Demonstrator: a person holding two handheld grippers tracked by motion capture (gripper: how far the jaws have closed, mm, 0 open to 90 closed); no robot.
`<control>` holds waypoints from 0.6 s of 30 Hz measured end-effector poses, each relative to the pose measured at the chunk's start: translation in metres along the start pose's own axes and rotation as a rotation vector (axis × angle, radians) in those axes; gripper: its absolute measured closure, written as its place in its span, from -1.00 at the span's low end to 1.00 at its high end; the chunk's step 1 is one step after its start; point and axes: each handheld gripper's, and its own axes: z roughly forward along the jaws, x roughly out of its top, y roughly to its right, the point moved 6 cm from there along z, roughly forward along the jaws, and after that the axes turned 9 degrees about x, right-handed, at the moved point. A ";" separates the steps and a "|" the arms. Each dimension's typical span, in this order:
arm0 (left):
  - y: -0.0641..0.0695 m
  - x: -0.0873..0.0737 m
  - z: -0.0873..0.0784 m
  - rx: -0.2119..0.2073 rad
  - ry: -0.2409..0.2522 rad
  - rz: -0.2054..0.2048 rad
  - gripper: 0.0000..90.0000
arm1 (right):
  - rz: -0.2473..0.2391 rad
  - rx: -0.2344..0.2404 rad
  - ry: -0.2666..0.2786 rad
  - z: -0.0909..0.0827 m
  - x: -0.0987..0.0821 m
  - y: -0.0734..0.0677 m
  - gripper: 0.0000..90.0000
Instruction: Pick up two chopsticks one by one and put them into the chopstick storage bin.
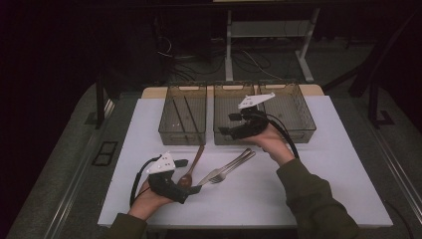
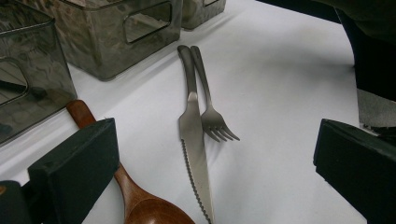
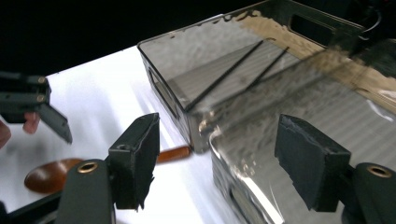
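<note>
On the white table, a steel knife and fork lay side by side, touching along their handles, with a wooden spoon just beside them toward the left. Beyond these stood two smoky plastic bins: a divided bin on the left and an open bin on the right. The left gripper rested low on the near side of the cutlery, its jaws spread and empty; the spoon's bowl lay between them and one jaw overlapped the spoon's handle in the left gripper view. The right gripper hung at the near-left corner of the open bin, jaws spread with nothing between them.

Risk, as judged: the knife and fork lay so close that a closing pinch could take both, or skid one flat across the smooth table. The right gripper, poised beside the bin rim, could knock or shift the light bins if swung low.

Clearance: bare surface lay right of the fork and along the near edge; the bins' front walls bounded the handles' far ends.
</note>
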 end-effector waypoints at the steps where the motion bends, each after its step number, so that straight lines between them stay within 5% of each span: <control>1: 0.000 0.000 0.000 0.000 0.004 -0.006 -1.00 | 0.004 0.003 0.008 -0.005 -0.004 0.000 -0.34; 13: 0.000 0.000 0.001 0.005 -0.001 -0.005 -1.00 | 0.043 0.004 0.033 -0.050 -0.050 -0.003 -0.39; 18: 0.000 0.000 -0.001 0.007 0.002 -0.006 -1.00 | 0.060 -0.031 0.033 -0.069 -0.069 -0.005 -0.40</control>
